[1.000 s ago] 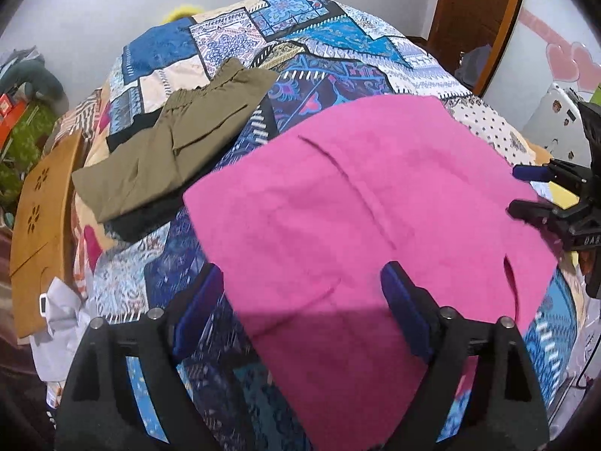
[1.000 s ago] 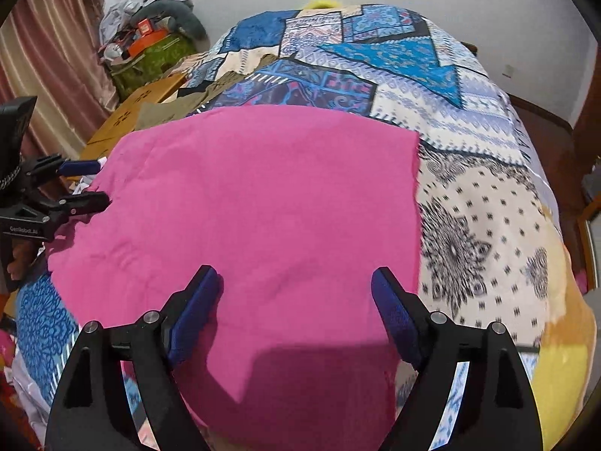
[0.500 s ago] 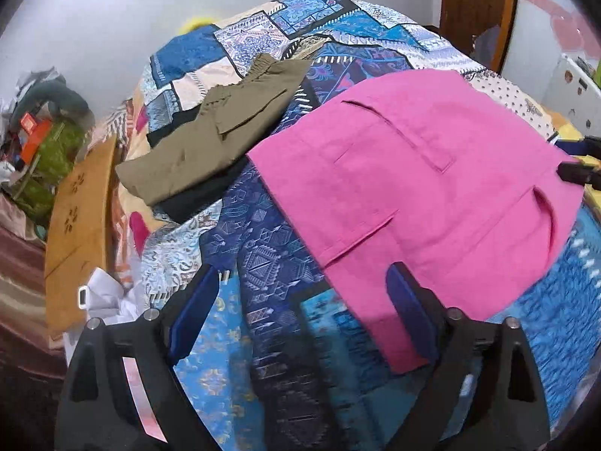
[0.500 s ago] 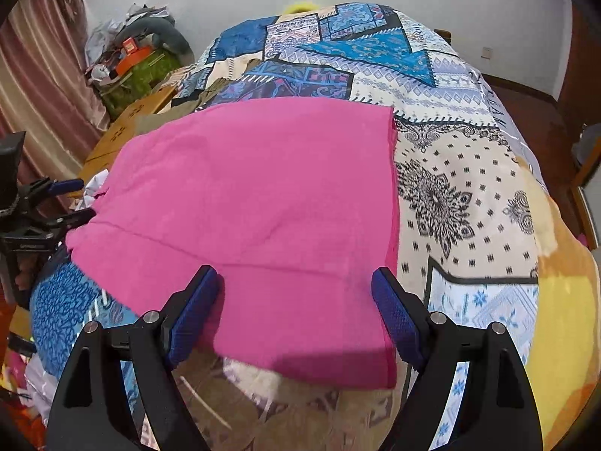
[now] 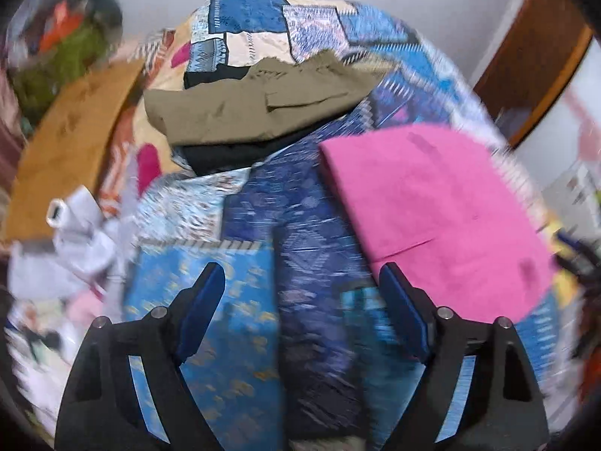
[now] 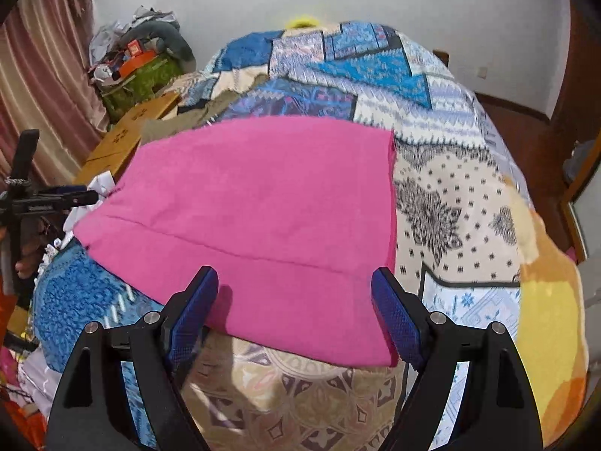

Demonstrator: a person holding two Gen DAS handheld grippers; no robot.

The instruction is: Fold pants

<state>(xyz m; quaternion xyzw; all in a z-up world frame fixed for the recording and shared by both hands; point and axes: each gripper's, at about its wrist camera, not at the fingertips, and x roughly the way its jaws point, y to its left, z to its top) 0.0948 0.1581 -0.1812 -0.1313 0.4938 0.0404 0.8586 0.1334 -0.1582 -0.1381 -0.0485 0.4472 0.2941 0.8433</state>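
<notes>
Pink cotton pants (image 6: 259, 218), already folded into a flat rectangle, lie on the patchwork quilt in blues and creams (image 6: 450, 195) that covers the bed, near the front edge and just beyond my right gripper (image 6: 295, 314). That claw is spread wide and grasps nothing; its blue pads (image 6: 193, 310) hover above the near hem, one to each side. My left gripper (image 5: 300, 310) sits off to the left of the pants, over bare quilt, its jaws closing on nothing, and its picture is smeared with motion.

I judge the pink fold finished or nearly so, with the next step a last tidy or a carry to the pile. To do it well I would bring both claws down on the near corners together, pinch every layer at once so the fold does not slide apart, and lift level. The loose seam line across the near part looks apt to open if only one side is raised.

The count: two grippers, both empty. One pink garment. One pair of olive-brown folded trousers (image 5: 259, 109) at far left, resting on one black folded garment (image 5: 229, 154). One tan wooden board (image 5: 71, 143) beside the bed at left. One heap of white cloth (image 5: 75, 233) below it, too blurred to sort.
</notes>
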